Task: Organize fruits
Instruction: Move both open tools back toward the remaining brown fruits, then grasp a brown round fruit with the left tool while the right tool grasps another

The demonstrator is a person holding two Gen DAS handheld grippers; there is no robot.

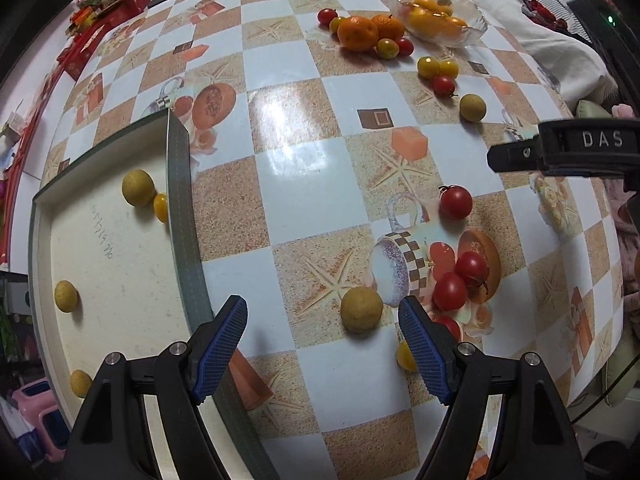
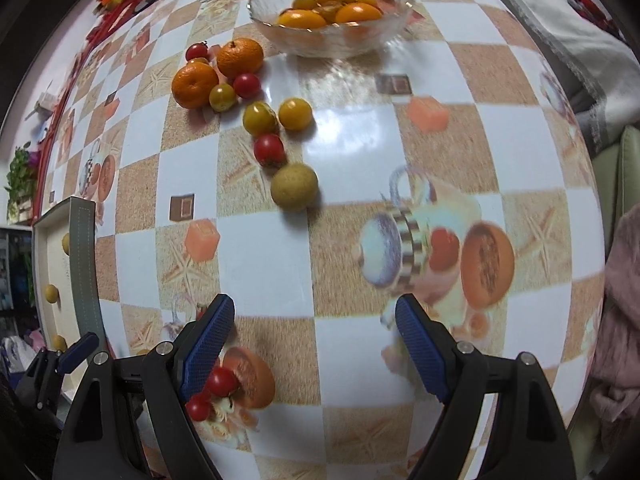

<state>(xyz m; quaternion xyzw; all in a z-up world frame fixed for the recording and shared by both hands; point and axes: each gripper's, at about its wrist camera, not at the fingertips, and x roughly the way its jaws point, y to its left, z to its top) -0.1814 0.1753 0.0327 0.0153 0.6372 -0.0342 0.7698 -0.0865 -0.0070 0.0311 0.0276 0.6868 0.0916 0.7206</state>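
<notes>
Left wrist view: left claw (image 1: 322, 326) hangs over the desk (image 1: 292, 160), fingers spread wide, nothing between them.
Nearest fruit: a yellow-green round fruit (image 1: 361, 309) lies on the desk just inside the right finger (image 1: 424, 354), at about 1 o'clock of the claw's middle, not touched.
Red cluster: two cherry tomatoes (image 1: 460, 280) sit touching each other at 2 o'clock; a lone cherry tomato (image 1: 456, 201) lies farther up.
Box: a shallow open box (image 1: 178, 200) at 9 o'clock holds four yellowish fruits, one being a larger round one (image 1: 138, 187) against the right wall.
Far pile: two mandarins (image 1: 370, 31) with small tomatoes around them at 12 o'clock, just beside a glass bowl (image 1: 476, 26) of orange and yellow fruit.
Right wrist view: right claw (image 2: 316, 330) is spread open and empty above the desk.
Ahead of it: a pale round fruit (image 2: 295, 187) at 12 o'clock, with a red tomato (image 2: 269, 149) just beyond, touching or nearly so.
</notes>
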